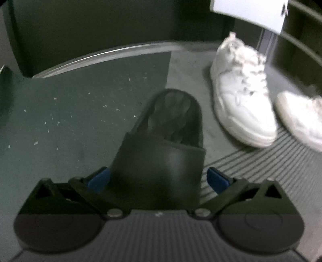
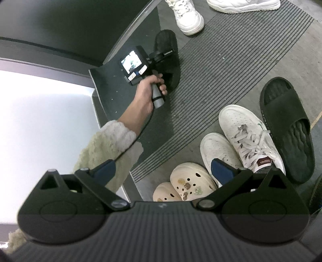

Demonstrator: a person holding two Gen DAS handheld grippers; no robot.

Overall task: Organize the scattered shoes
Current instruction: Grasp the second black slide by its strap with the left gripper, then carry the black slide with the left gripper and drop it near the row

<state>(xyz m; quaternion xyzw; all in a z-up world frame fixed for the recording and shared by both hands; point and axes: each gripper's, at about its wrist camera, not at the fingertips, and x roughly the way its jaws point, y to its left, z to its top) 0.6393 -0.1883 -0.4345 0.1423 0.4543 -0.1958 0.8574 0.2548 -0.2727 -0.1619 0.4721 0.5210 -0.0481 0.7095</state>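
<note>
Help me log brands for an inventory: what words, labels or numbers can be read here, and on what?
Nothing reads clearly.
White print on the left gripper body, in the right wrist view: too small.
Brown tongue label on the laced white sneaker: blurred.
Raised letters on the black slide sidewall: unreadable.
Dark mark on the white sign: cut off.

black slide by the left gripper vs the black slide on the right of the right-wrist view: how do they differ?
The slide at the left gripper lies at the edge of the ribbed mat, away from the shoe cluster; the other black slide lies off the mat, beside a laced white sneaker. The first sits between the left gripper's open fingers; the second has no gripper near it. Both are black, open-toed, sole down.
</note>
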